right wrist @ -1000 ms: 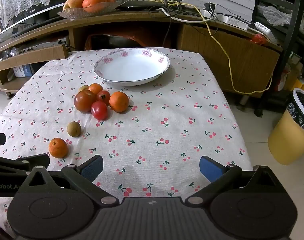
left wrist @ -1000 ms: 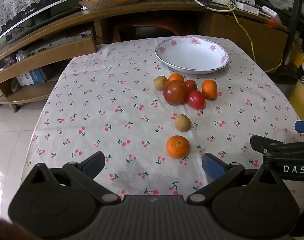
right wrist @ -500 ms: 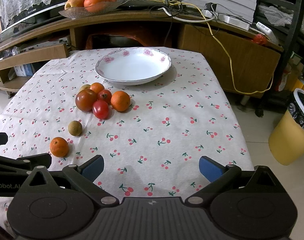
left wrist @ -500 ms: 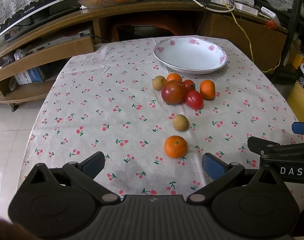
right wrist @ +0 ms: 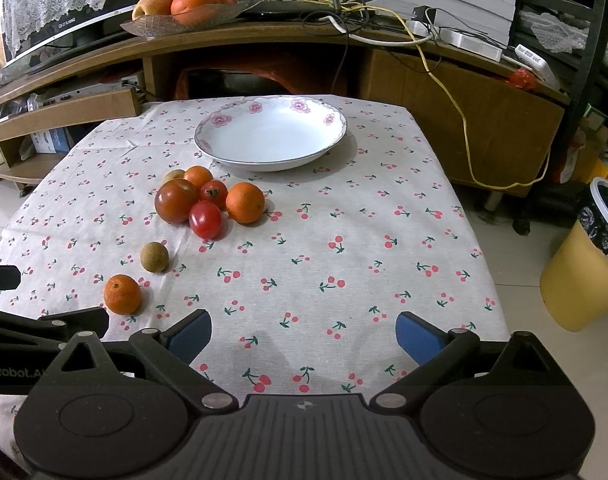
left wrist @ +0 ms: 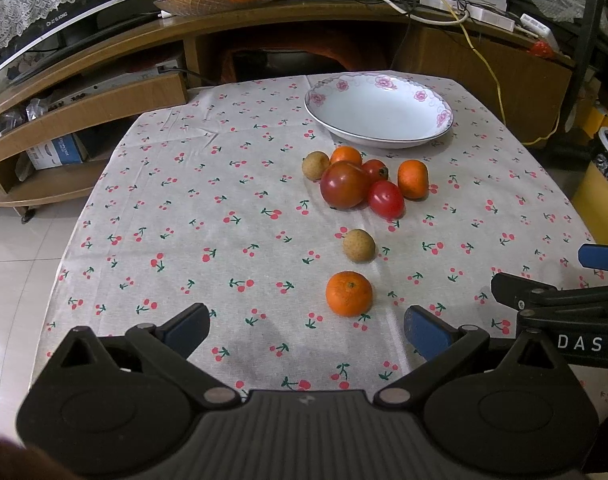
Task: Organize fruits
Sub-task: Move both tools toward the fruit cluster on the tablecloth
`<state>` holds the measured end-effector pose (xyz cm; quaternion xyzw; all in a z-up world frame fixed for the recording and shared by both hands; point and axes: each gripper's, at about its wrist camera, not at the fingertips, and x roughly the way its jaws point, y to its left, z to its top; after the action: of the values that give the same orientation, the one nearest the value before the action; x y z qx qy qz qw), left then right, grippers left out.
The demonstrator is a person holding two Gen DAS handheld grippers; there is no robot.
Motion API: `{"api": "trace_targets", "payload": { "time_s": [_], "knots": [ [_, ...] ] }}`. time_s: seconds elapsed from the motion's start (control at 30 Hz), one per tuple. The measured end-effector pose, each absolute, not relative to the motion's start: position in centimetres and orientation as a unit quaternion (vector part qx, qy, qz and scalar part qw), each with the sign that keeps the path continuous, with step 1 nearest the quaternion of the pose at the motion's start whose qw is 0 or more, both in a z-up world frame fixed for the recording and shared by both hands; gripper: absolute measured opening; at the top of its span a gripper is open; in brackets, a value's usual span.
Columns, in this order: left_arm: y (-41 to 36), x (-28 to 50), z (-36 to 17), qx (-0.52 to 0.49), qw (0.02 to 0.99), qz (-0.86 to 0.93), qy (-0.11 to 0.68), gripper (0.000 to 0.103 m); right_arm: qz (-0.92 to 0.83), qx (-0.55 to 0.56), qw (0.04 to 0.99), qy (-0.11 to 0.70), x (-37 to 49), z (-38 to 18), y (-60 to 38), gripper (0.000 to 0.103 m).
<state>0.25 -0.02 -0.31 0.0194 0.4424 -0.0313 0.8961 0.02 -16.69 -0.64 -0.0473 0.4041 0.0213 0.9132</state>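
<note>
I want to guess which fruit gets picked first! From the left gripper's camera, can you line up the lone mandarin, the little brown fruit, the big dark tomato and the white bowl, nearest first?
1. Lone mandarin: just ahead of the left gripper, towards its right finger.
2. Little brown fruit: right behind the mandarin.
3. Big dark tomato: front of the cluster.
4. White bowl: far end of the table, empty.

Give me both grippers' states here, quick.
Left gripper: open, holding nothing, low over the tablecloth just short of the nearest orange.
Right gripper: open, holding nothing.
</note>
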Motion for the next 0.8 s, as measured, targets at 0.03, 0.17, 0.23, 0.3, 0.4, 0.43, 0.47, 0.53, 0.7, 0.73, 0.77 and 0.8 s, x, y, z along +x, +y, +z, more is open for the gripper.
{"api": "trace_targets", "payload": {
  "time_s": [0.03, 0.17, 0.23, 0.3, 0.4, 0.43, 0.47, 0.53, 0.7, 0.73, 0.77, 0.8],
  "knots": [
    [-0.06, 0.26, -0.32, 0.019, 0.896, -0.031, 0.442, 0.103, 0.022, -0.047, 0.913, 0.404, 0.01, -0.66, -16.61, 0.097],
    [0.01, 0.23, -0.33, 0.019, 0.896, -0.031, 0.442, 0.103, 0.022, -0.047, 0.913, 0.404, 0.01, -0.68, -16.64, 0.097],
    [0.02, 0.23, -0.32, 0.020, 0.896, -0.031, 0.442, 0.103, 0.022, -0.047, 0.913, 0.404, -0.02, -0.68, -16.54, 0.097],
    [-0.01, 0.25, -0.34, 0.020, 0.896, -0.031, 0.442, 0.103, 0.022, -0.047, 0.913, 0.404, -0.01, -0.68, -16.44, 0.097],
    [0.05, 0.21, -0.34, 0.019, 0.896, -0.032, 0.442, 0.103, 0.023, -0.046, 0.913, 0.405, -0.02, -0.70, -16.44, 0.096],
    [0.03, 0.21, -0.33, 0.019, 0.896, -0.032, 0.442, 0.103, 0.023, -0.045, 0.913, 0.405, -0.03, -0.71, -16.39, 0.096],
    [0.07, 0.21, -0.34, 0.019, 0.896, -0.032, 0.442, 0.103, 0.023, -0.045, 0.913, 0.405, -0.02, -0.71, -16.45, 0.096],
    [0.03, 0.20, -0.34, 0.019, 0.897, -0.031, 0.441, 0.103, 0.024, -0.045, 0.913, 0.405, -0.06, -0.69, -16.30, 0.096],
    [0.29, 0.18, -0.42, 0.015, 0.897, -0.034, 0.441, 0.103, 0.028, -0.043, 0.912, 0.407, 0.08, -0.83, -16.31, 0.094],
    [0.35, 0.18, -0.42, 0.013, 0.897, -0.034, 0.441, 0.103, 0.029, -0.043, 0.912, 0.407, 0.09, -0.82, -16.25, 0.094],
    [0.41, 0.17, -0.41, 0.010, 0.897, -0.035, 0.440, 0.103, 0.031, -0.042, 0.912, 0.407, 0.11, -0.79, -16.25, 0.094],
    [0.51, 0.14, -0.41, 0.008, 0.898, -0.036, 0.439, 0.103, 0.031, -0.041, 0.912, 0.406, 0.10, -0.76, -16.30, 0.094]
  ]
}}
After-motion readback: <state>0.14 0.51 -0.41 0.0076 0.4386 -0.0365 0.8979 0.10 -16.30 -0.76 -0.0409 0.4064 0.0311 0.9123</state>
